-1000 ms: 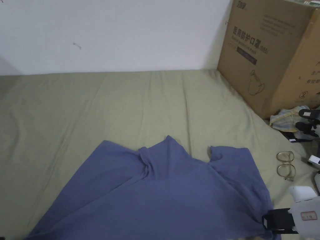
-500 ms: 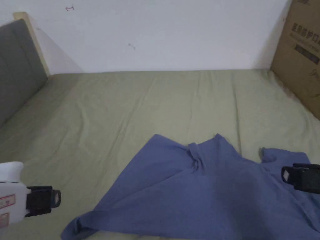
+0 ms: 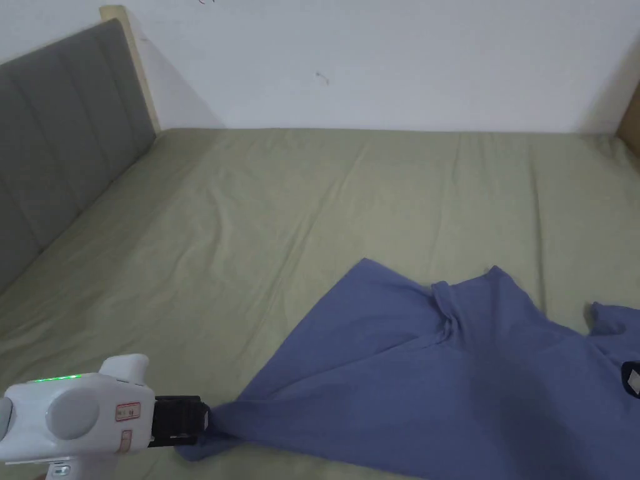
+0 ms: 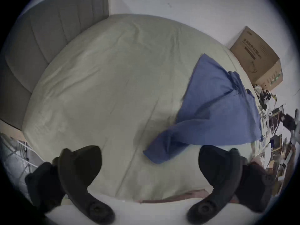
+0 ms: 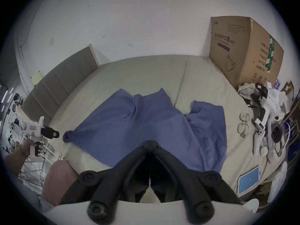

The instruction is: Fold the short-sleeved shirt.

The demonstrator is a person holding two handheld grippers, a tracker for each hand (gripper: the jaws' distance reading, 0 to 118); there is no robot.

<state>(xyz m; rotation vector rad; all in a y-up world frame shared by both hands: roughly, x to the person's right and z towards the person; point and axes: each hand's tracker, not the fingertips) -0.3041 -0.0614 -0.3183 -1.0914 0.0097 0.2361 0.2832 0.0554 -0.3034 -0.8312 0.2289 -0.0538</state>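
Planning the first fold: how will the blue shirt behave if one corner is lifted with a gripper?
The blue shirt will likely be floppy: it lies creased and bunched on the bed sheet. Its rolled corner near the left gripper looks thin, so it would probably drape and drag the rest along rather than lift flat.

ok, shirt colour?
Plain blue shirt, no pattern; clearest in the right gripper view.
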